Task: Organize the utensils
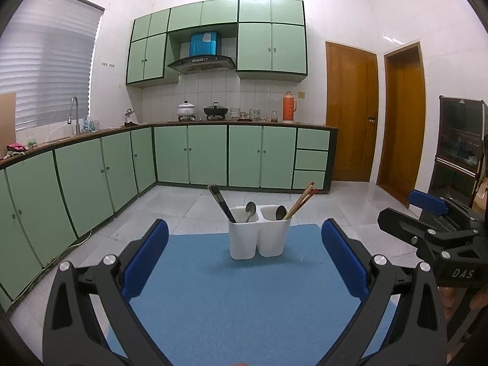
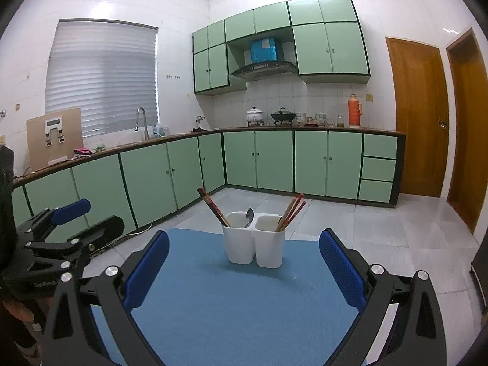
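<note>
White holder [image 1: 259, 238], table 12 o'clock: chopsticks [image 1: 222, 203] and spoons [image 1: 250, 210] stowed; task apparently done. Left gripper [image 1: 244, 262], right gripper [image 2: 244, 262]: wide, empty.

Support surface: a blue mat [image 1: 244, 299] [image 2: 238, 302]. Directly on it, toward 12 o'clock near the far edge, stands a white two-compartment utensil holder [image 1: 258, 238] [image 2: 254, 247], upright, compartments side by side.

White two-cup holder [image 1: 259, 238] upright on mat; chopsticks [image 1: 222, 202], spoons [image 1: 250, 210] inside.
</note>
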`<state>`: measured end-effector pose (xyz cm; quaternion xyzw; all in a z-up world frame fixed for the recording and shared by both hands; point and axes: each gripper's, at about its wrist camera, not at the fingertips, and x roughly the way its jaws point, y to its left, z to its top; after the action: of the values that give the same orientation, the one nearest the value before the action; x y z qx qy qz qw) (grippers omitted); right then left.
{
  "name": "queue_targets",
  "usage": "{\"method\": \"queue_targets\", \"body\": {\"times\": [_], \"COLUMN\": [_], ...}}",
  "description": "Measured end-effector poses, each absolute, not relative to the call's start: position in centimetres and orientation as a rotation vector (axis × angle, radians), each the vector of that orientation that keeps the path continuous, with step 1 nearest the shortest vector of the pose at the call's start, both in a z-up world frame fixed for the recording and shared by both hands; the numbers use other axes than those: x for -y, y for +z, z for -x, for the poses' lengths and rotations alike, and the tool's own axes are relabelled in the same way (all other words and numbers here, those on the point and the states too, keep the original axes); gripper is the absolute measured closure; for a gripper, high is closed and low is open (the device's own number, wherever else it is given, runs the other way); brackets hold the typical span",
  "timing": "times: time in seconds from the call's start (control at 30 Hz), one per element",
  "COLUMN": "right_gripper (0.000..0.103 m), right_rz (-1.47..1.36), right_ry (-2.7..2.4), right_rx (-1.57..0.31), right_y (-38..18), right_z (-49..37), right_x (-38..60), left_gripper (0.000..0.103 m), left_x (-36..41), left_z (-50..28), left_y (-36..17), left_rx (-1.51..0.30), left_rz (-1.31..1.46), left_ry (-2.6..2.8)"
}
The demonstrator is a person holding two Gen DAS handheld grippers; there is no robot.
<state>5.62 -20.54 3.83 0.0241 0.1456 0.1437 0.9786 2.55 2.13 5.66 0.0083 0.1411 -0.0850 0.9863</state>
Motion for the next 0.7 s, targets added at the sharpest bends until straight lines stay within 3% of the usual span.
{"method": "queue_targets", "body": {"times": [0.7], "right_gripper": [0.006], "right_rz": [-0.043], "right_ry": [0.297], "right_rx": [-0.264], "right_y": [4.1], "right_z": [-4.3], "right_x": [20.3], "left_gripper": [0.006], "left_x": [-1.5], "left_z": [-1.4], "left_y": [5.8], "left_rx": [-0.260], "left_rz": [-0.020], "left_ry": [-0.168]}}
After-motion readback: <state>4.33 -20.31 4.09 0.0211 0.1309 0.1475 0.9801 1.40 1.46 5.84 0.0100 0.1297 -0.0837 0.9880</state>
